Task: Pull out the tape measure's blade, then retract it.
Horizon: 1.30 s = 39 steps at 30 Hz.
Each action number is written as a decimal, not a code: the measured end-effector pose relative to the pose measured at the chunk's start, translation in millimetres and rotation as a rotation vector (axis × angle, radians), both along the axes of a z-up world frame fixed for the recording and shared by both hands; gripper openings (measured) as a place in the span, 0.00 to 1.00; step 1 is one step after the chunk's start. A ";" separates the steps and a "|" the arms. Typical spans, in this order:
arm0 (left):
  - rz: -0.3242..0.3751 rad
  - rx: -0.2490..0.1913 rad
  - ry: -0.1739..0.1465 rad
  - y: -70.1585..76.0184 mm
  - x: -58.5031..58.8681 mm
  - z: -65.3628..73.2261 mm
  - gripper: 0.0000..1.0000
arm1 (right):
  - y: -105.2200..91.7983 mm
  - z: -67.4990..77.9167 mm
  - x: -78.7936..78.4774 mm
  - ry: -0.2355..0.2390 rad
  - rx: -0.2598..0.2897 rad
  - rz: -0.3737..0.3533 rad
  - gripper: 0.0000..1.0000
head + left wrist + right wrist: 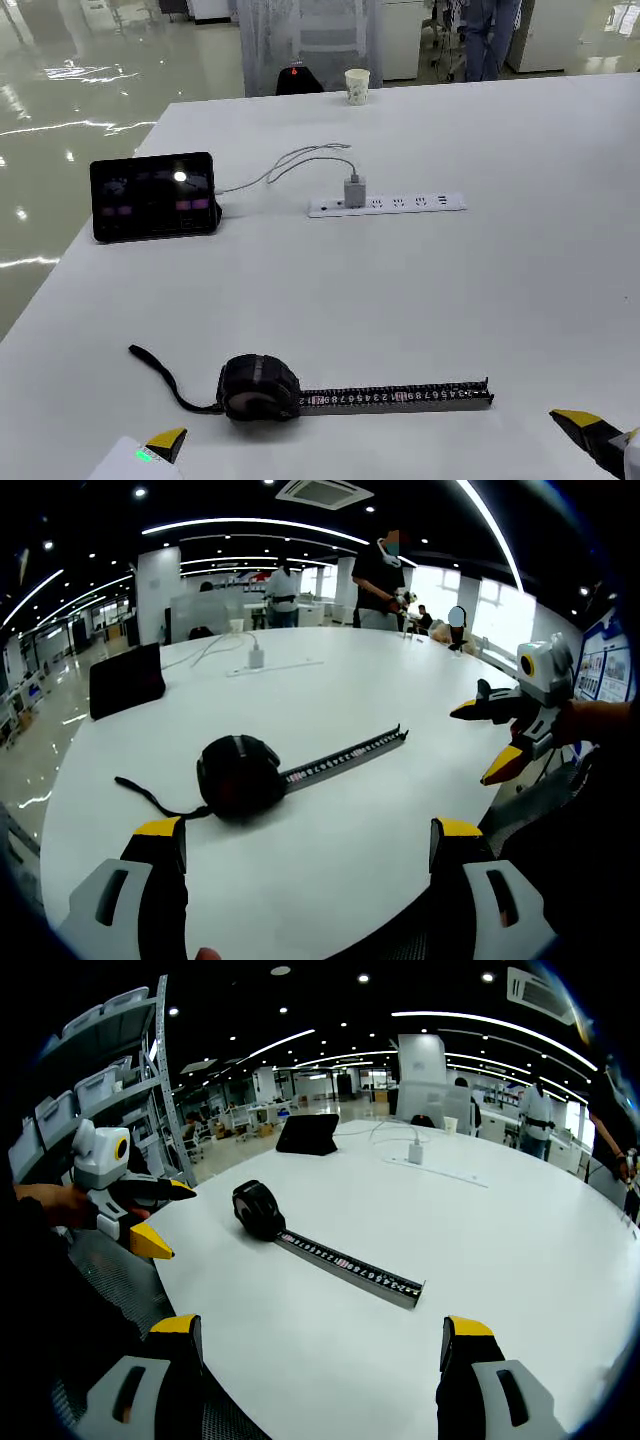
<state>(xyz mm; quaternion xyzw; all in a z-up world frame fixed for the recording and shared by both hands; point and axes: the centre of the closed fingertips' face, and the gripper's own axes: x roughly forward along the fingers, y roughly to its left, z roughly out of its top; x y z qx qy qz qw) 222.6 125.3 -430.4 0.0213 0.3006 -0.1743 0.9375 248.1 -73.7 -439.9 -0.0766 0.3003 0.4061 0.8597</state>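
Tape measure [260, 388] lies on the table [420, 290], blade [400, 397] out, ahead of the left gripper [307, 830] and right gripper [320, 1325] and touching neither. Both stand jaws apart, empty.

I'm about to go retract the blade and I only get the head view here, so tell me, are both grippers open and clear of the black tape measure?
Observer: The left gripper is open. Its own view shows its yellow-tipped fingers wide apart with nothing between them, short of the round black tape measure.
Operator: And the right one?
Observer: The right gripper is open too and empty. It faces the free end of the extended black numbered blade without touching it.
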 end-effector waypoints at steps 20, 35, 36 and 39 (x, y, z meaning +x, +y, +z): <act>0.020 -0.016 0.006 -0.3 3.2 -3.4 0.99 | -3.3 -2.3 4.8 -0.004 -0.010 0.037 0.99; 0.033 -0.026 0.000 -2.1 9.9 -5.3 0.99 | -10.8 -9.8 12.7 0.007 -0.048 0.133 0.99; 0.033 -0.025 0.001 -1.9 10.8 -5.6 0.99 | -11.1 -10.2 14.0 0.008 -0.049 0.139 0.99; 0.033 -0.024 0.000 -1.4 13.5 -5.9 0.99 | -10.3 -9.9 16.3 0.007 -0.048 0.165 0.99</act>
